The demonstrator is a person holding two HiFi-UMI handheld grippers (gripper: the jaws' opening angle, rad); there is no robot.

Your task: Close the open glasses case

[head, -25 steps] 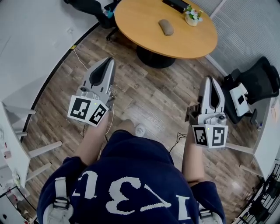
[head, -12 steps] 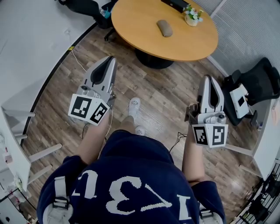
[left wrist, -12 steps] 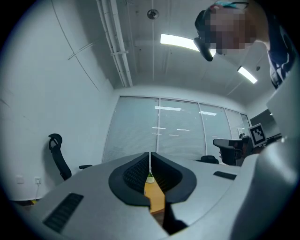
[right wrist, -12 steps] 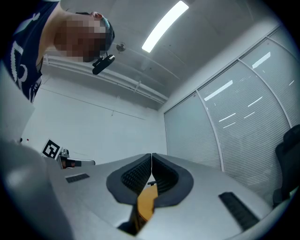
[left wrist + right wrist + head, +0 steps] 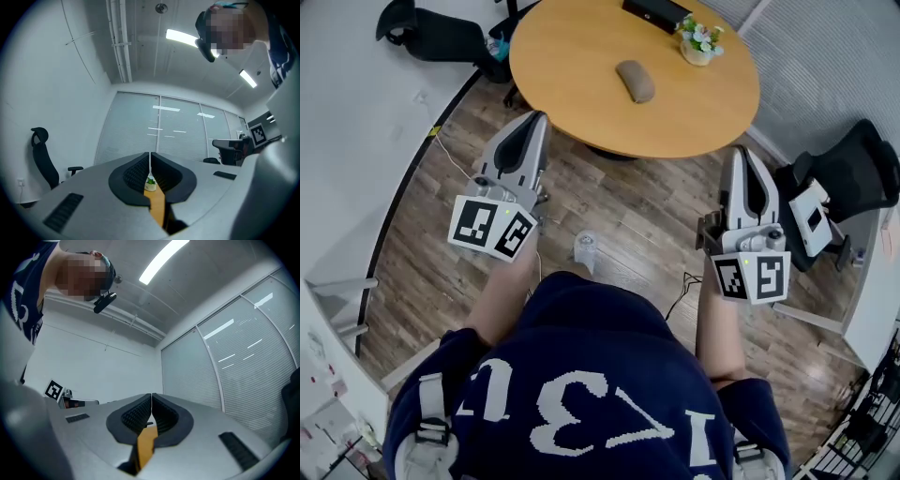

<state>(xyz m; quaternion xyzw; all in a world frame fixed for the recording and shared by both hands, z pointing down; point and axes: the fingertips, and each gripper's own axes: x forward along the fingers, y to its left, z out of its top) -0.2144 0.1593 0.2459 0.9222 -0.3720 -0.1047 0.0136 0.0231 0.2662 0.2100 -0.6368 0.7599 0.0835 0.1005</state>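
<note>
A taupe oblong glasses case [image 5: 635, 81] lies near the middle of the round wooden table [image 5: 572, 66]; from here I cannot tell how its lid stands. My left gripper [image 5: 535, 122] is shut and empty, its tip just at the table's near edge. The right gripper [image 5: 737, 156], also shut and empty, hangs by the table's near right rim. In the left gripper view the shut gripper [image 5: 150, 161] frames a small potted plant [image 5: 150, 183] and a strip of the table [image 5: 158, 208]. In the right gripper view the shut gripper [image 5: 152, 401] shows only a strip of table [image 5: 145, 446].
A potted plant [image 5: 698, 39] and a black flat object [image 5: 654, 11] sit at the table's far side. Black office chairs stand at the far left [image 5: 431, 36] and the right [image 5: 848, 178]. My shoe [image 5: 585, 249] and a cable [image 5: 450, 155] are on the wood floor.
The table and case have come closer and lower in the head view as the person stepped forward. Both grippers moved forward to the table's near edge, still shut.
</note>
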